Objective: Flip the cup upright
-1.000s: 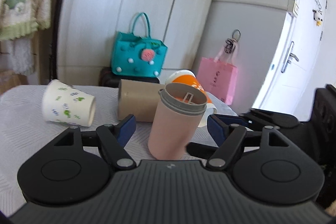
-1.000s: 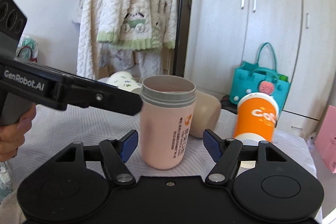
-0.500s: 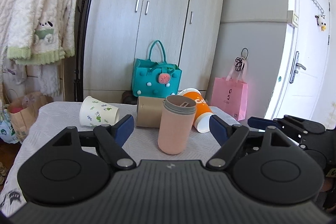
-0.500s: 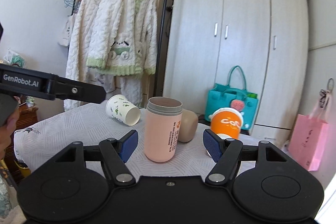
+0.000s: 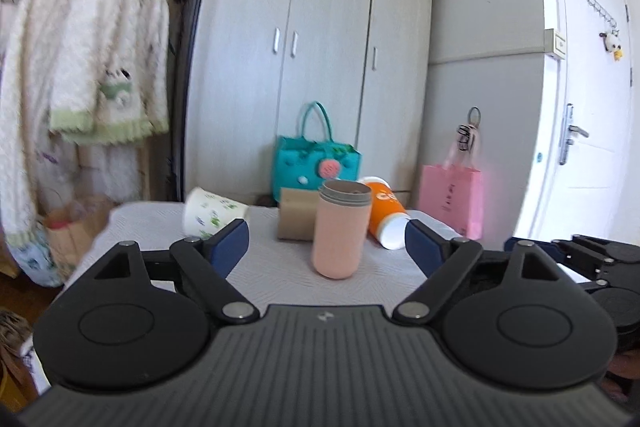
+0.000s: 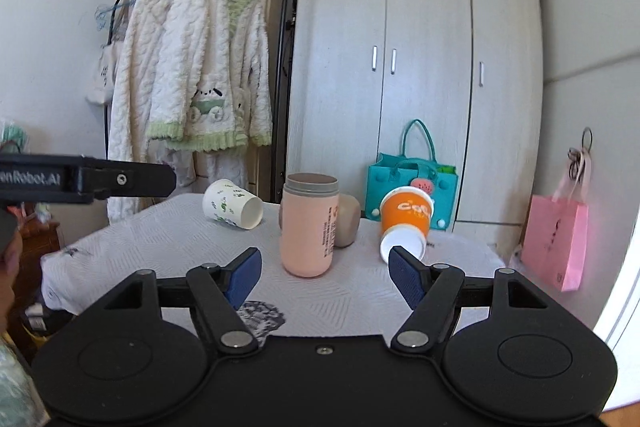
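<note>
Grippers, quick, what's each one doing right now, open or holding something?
Left gripper: open, holding nothing.
Right gripper: open, holding nothing.

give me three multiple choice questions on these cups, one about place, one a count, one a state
1. Where does the brown cup lie?
A. behind the pink cup
B. on the floor
C. inside the teal bag

2. How many cups lie on their side on the table?
A. one
B. three
C. five

3. How is the pink cup standing?
A. upside down
B. on its side
C. upright, mouth up

Answers:
1. A: the right wrist view shows it partly hidden behind the pink cup.
2. B: the white patterned cup, the brown cup and the orange cup are all tipped over.
3. C: its open grey rim faces up, free of the left hand-held gripper and the right hand-held gripper.
</note>
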A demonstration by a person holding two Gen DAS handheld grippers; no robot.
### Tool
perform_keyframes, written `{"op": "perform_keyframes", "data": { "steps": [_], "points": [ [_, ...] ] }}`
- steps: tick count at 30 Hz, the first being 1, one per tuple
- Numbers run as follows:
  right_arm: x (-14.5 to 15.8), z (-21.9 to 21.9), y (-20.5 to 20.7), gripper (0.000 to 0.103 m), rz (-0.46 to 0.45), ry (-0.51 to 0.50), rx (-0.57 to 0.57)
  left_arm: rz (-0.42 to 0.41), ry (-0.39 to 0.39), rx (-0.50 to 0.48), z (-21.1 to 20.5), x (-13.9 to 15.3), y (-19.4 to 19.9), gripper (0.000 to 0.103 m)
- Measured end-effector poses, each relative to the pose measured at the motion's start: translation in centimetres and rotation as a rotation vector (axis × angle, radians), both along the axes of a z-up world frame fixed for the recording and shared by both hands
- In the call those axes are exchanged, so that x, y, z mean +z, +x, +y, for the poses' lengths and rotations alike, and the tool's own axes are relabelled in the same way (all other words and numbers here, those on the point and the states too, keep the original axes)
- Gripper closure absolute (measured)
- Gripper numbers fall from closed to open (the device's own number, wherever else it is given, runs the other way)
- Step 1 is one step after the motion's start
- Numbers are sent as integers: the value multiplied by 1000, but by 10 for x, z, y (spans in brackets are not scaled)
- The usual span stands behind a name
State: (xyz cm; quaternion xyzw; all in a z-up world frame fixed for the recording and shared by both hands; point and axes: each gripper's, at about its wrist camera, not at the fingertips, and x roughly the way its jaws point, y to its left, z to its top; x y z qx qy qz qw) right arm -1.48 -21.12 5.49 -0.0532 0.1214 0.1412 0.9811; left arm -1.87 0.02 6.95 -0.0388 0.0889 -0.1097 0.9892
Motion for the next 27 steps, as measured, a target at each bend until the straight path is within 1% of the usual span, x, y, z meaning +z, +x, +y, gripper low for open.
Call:
{"op": "perform_keyframes", "data": {
  "steps": [2, 6, 7, 11, 15, 17, 19, 21, 23, 24, 27],
  "points": [
    [-2, 3, -5, 28, -14, 4, -25, -2, -1, 1, -1, -3, -4, 16],
    [-6, 6, -11, 28, -43, 16, -73, 4, -33, -6, 2, -10, -7, 15],
    [-7, 6, -12, 27, -46, 20, -80, 0, -35, 1, 2, -12, -7, 13],
    [-13, 7, -13, 22, -50, 24, -124, -6, -29, 30, 5, -22, -7, 10],
    [-16, 3, -14, 10, -59, 51, -141, 2, -31, 45, 8, -28, -4, 5],
    [-19, 4, -14, 10, -60, 40, -135, -2, -40, 55, 10, -30, -3, 0],
    [-22, 5, -14, 10, -63, 39, -147, -11, -39, 83, 10, -33, -3, 0],
    [-24, 5, -16, 2, -73, 49, -151, -9, -20, 102, 9, -35, -1, 0],
    [-25, 6, -17, 2, -85, 50, -153, -4, -12, 112, 9, -37, -1, 0],
    [-25, 8, -17, 0, -94, 43, -159, -3, -13, 113, 10, -38, -1, 0],
    [-25, 10, -19, 0, -113, 38, -176, 2, -23, 106, 11, -38, -1, 0]
  ]
}}
